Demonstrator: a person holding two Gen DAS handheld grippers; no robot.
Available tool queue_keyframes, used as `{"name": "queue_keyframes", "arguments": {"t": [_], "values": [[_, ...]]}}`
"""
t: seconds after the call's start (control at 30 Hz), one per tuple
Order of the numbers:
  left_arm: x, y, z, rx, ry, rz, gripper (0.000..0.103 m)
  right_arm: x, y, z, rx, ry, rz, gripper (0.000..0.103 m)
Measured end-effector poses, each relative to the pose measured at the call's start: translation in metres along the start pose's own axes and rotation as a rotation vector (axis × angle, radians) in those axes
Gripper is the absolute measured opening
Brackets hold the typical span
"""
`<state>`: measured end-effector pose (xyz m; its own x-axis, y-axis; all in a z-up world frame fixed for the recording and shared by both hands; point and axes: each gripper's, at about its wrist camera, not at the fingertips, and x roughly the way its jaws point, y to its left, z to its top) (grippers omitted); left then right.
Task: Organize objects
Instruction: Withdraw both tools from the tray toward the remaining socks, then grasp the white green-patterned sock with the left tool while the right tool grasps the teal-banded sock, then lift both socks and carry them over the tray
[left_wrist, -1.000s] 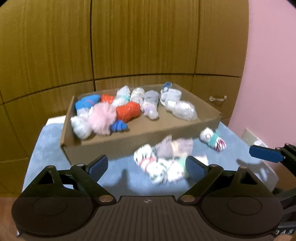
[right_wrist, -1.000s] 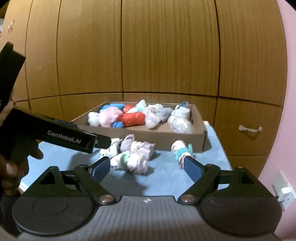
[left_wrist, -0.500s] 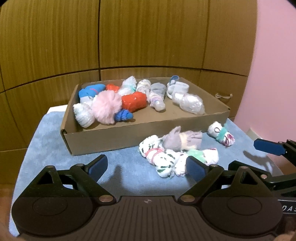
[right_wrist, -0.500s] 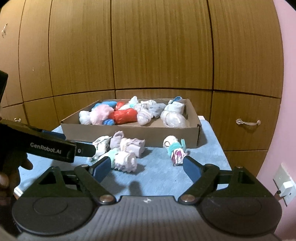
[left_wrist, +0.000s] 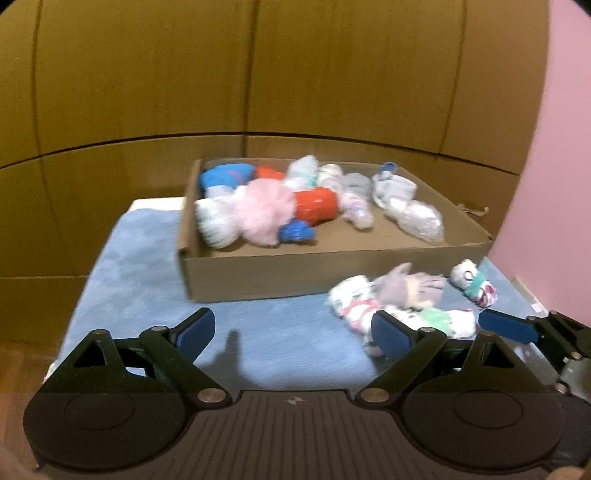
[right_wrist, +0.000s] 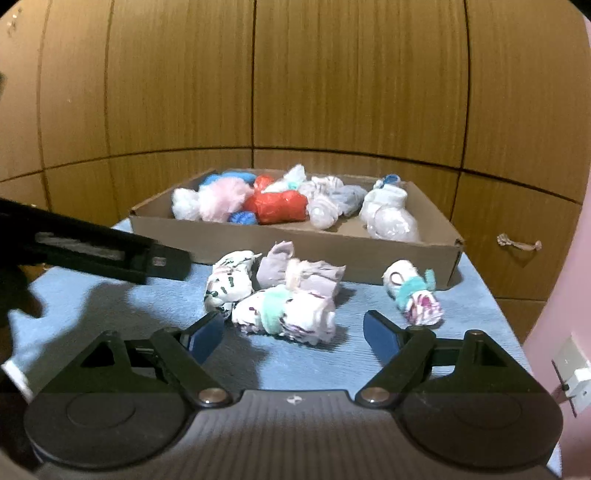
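Black claw (right_wrist: 293, 332) frame, blue pads (right_wrist: 207, 334), silver screws

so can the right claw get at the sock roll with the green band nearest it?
Probably yes. The right claw is closing, nothing between its fingers yet; the green-banded roll lies on the blue towel just ahead, nothing in between.

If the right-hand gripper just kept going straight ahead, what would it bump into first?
Most likely the rolled sock bundle with the green band, lying on the blue cloth just ahead of the right gripper, whose jaws are closing with nothing between them. Depth is hard to judge.
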<state>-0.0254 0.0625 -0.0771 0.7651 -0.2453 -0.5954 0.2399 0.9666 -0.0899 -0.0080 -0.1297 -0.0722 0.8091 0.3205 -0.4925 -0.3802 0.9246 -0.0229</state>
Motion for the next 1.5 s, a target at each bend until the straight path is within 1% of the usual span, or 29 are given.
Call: {"name": "queue_keyframes", "arguments": {"t": [0.07, 0.17, 0.2, 0.33, 0.43, 0.5, 0.53, 0.6, 0.7, 0.77, 0.93, 1.03, 1.1, 1.17, 1.2, 1.27, 1.37, 1.5], "values": [[-0.004, 0.008, -0.002, -0.009, 0.001, 0.007, 0.094, 0.009, 0.004, 0.001, 0.012, 0.027, -0.026, 0.073], [-0.007, 0.016, -0.004, -0.027, 0.006, 0.008, 0.094, 0.015, 0.008, 0.003, 0.013, 0.043, -0.058, 0.067], [-0.007, 0.016, -0.005, -0.030, 0.008, 0.005, 0.095, 0.015, 0.008, 0.002, 0.010, 0.045, -0.062, 0.066], [-0.003, 0.008, -0.007, -0.005, 0.022, -0.019, 0.095, 0.007, -0.002, 0.001, 0.021, 0.034, -0.071, 0.056], [0.005, -0.004, -0.007, 0.020, 0.033, -0.044, 0.095, -0.007, -0.019, -0.005, 0.043, 0.026, -0.108, 0.057], [0.014, -0.015, -0.006, 0.046, 0.039, -0.063, 0.095, -0.010, -0.031, -0.007, 0.071, 0.027, -0.145, 0.061], [0.018, -0.020, -0.007, 0.060, 0.038, -0.070, 0.095, -0.010, -0.036, -0.007, 0.084, 0.028, -0.145, 0.062], [0.027, -0.033, -0.006, 0.106, 0.040, -0.086, 0.095, -0.012, -0.042, -0.007, 0.096, 0.021, -0.110, 0.061], [0.038, -0.046, -0.004, 0.158, 0.052, -0.093, 0.096, -0.010, -0.037, -0.009, 0.057, 0.019, -0.108, 0.063], [0.043, -0.052, -0.003, 0.163, 0.051, -0.092, 0.096, -0.010, -0.037, -0.010, 0.062, 0.018, -0.112, 0.067], [0.057, -0.057, 0.004, 0.153, 0.052, -0.080, 0.096, -0.011, -0.033, -0.011, 0.038, -0.002, -0.149, 0.069], [0.064, -0.059, 0.007, 0.147, 0.067, -0.079, 0.097, -0.009, -0.030, -0.010, 0.017, -0.009, -0.166, 0.068], [0.069, -0.058, 0.008, 0.141, 0.090, -0.080, 0.092, -0.008, -0.027, -0.010, 0.007, -0.012, -0.178, 0.066], [0.070, -0.059, 0.008, 0.153, 0.085, -0.062, 0.084, -0.005, -0.026, -0.010, -0.001, -0.005, -0.179, 0.061], [0.069, -0.059, 0.008, 0.155, 0.082, -0.052, 0.081, -0.005, -0.026, -0.010, -0.004, -0.003, -0.182, 0.061], [0.067, -0.057, 0.008, 0.148, 0.079, -0.068, 0.066, -0.005, -0.025, -0.011, -0.008, -0.009, -0.187, 0.060], [0.062, -0.059, 0.007, 0.154, 0.080, -0.075, 0.060, -0.004, -0.024, -0.011, -0.010, -0.010, -0.186, 0.057], [0.056, -0.056, 0.005, 0.147, 0.076, -0.076, 0.059, -0.006, -0.026, -0.010, 0.000, -0.014, -0.176, 0.055]]}}
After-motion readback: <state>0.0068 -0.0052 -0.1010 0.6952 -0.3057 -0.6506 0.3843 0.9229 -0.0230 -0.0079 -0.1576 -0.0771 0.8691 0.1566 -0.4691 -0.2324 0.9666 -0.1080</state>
